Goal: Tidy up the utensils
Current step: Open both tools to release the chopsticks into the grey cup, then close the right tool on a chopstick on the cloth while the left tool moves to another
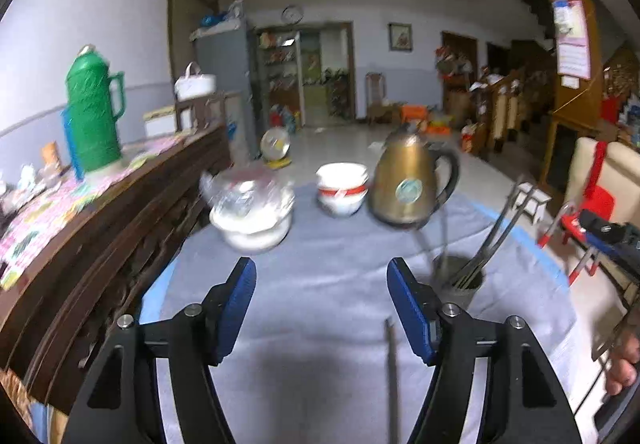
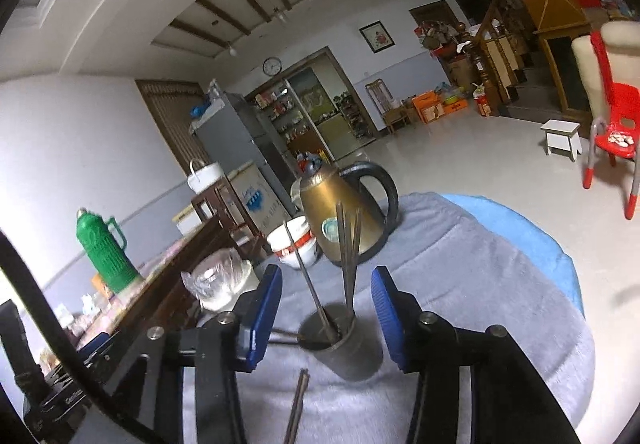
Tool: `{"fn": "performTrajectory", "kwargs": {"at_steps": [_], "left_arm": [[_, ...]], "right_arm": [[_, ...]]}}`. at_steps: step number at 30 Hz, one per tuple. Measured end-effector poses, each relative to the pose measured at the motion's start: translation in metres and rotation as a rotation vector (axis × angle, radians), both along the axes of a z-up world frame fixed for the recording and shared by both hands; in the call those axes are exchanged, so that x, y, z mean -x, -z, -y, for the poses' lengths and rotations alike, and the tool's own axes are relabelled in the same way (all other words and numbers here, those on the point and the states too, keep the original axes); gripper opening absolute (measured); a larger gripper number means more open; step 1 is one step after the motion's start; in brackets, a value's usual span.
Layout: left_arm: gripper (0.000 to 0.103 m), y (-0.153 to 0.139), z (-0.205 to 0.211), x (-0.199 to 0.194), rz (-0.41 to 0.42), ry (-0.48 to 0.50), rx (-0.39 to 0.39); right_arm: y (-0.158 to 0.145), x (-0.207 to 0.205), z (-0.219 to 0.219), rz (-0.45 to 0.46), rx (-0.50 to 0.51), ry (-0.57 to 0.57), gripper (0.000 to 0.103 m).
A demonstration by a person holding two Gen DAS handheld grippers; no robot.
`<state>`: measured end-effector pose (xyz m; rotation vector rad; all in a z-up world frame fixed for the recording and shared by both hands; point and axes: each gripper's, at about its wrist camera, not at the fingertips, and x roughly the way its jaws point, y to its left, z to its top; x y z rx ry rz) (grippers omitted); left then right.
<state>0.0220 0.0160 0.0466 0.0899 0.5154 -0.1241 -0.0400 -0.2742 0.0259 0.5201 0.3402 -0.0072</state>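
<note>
A dark metal utensil holder (image 2: 346, 340) stands on the grey cloth with several chopsticks (image 2: 349, 256) upright in it; it also shows in the left wrist view (image 1: 460, 280). My right gripper (image 2: 326, 300) is open, its blue fingers on either side of the holder without touching it. A loose pair of chopsticks (image 2: 298, 404) lies on the cloth in front of the holder. My left gripper (image 1: 322, 304) is open and empty above the cloth, left of the holder. A single chopstick (image 1: 392, 376) lies on the cloth by its right finger.
A gold kettle (image 1: 412, 183), stacked white bowls (image 1: 342, 187) and a plastic-covered bowl (image 1: 250, 211) stand at the far side of the round table (image 2: 520, 228). A dark sideboard (image 1: 100, 228) with a green thermos (image 1: 94, 111) runs along the left. A red chair (image 2: 616, 135) stands to the right.
</note>
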Motion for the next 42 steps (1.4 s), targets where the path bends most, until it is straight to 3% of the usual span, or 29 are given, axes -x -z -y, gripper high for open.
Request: {"fn": "performTrajectory", "kwargs": {"at_steps": [5, 9, 23, 27, 36, 42], "left_arm": [[0.069, 0.031, -0.018, -0.011, -0.088, -0.102, -0.053], [0.069, 0.048, -0.028, -0.015, -0.141, -0.131, -0.058], [0.069, 0.071, -0.036, -0.017, -0.2, -0.139, -0.057], [0.069, 0.081, -0.038, -0.02, -0.237, -0.128, -0.043], [0.069, 0.129, -0.045, -0.034, -0.457, -0.052, 0.02], [0.069, 0.143, -0.057, -0.032, -0.497, -0.074, 0.018]], "right_arm": [[0.013, 0.005, -0.024, -0.055, 0.059, -0.041, 0.049], [0.028, 0.001, -0.041, -0.109, 0.077, -0.08, 0.049], [0.064, -0.021, -0.097, -0.242, 0.12, -0.212, 0.05], [0.077, -0.031, -0.109, -0.299, 0.13, -0.247, 0.039], [0.129, -0.062, -0.138, -0.487, 0.094, -0.348, 0.036], [0.16, -0.078, -0.155, -0.574, 0.135, -0.361, 0.025]]}}
